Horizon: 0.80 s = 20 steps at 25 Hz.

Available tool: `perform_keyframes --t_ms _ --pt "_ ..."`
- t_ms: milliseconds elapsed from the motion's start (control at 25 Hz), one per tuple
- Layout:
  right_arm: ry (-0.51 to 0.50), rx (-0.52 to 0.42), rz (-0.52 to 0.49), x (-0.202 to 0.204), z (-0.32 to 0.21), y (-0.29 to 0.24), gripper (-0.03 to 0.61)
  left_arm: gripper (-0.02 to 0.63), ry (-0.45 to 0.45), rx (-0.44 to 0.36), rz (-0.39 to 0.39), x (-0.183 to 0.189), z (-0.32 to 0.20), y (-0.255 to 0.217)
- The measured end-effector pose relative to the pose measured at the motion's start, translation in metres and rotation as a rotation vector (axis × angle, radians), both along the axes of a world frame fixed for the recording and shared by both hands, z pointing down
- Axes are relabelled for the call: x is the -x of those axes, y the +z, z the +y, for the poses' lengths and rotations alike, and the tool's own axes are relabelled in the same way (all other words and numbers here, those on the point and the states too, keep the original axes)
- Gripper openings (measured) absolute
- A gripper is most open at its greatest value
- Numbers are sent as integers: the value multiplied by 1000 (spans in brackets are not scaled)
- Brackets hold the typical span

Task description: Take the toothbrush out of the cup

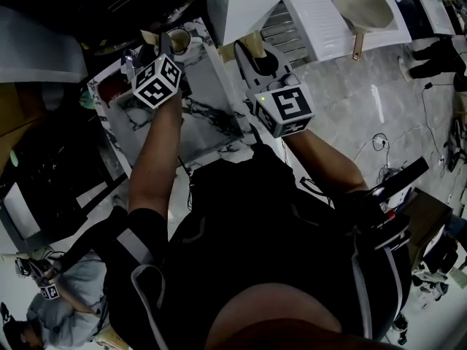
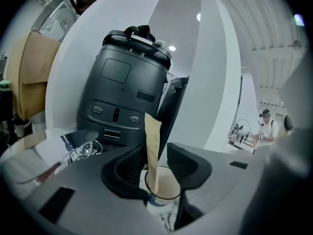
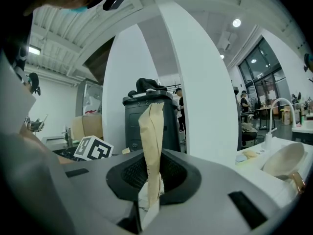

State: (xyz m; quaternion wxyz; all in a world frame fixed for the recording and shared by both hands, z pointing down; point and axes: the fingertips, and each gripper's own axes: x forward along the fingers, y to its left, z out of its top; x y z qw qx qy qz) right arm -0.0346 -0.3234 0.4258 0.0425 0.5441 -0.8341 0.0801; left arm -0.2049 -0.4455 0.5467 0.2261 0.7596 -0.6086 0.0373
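A white cup (image 2: 161,192) stands between the spread jaws of my left gripper (image 2: 156,169), and a toothbrush in a tan paper sleeve (image 2: 152,148) stands upright in it. The pads do not press on the cup; this gripper is open. In the head view the left gripper (image 1: 155,49) sits at the cup (image 1: 179,41) on the marble-patterned top (image 1: 211,97). My right gripper (image 3: 150,173) is shut on a second tan paper-wrapped toothbrush (image 3: 151,141), held upright. In the head view the right gripper (image 1: 252,60) hovers right of the cup.
A dark grey wheeled machine (image 2: 128,89) and a white pillar (image 2: 212,82) stand behind the cup. A chrome fitting (image 2: 85,148) sits to the cup's left. A white counter with a pale bowl (image 1: 361,6) lies at the right.
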Motion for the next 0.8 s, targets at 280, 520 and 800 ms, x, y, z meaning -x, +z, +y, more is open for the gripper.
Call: perform_keyframes --t_ms 280,520,800 --pt "13 12 -1 -5 2 4 51 41 4 -18 12 -3 -4 -1" --pt "11 8 -22 -5 4 -2 51 35 25 -79 18 -5 3 -28" --pt "-14 -34 -40 -3 4 -21 51 34 65 -213 -8 -7 28 -84"
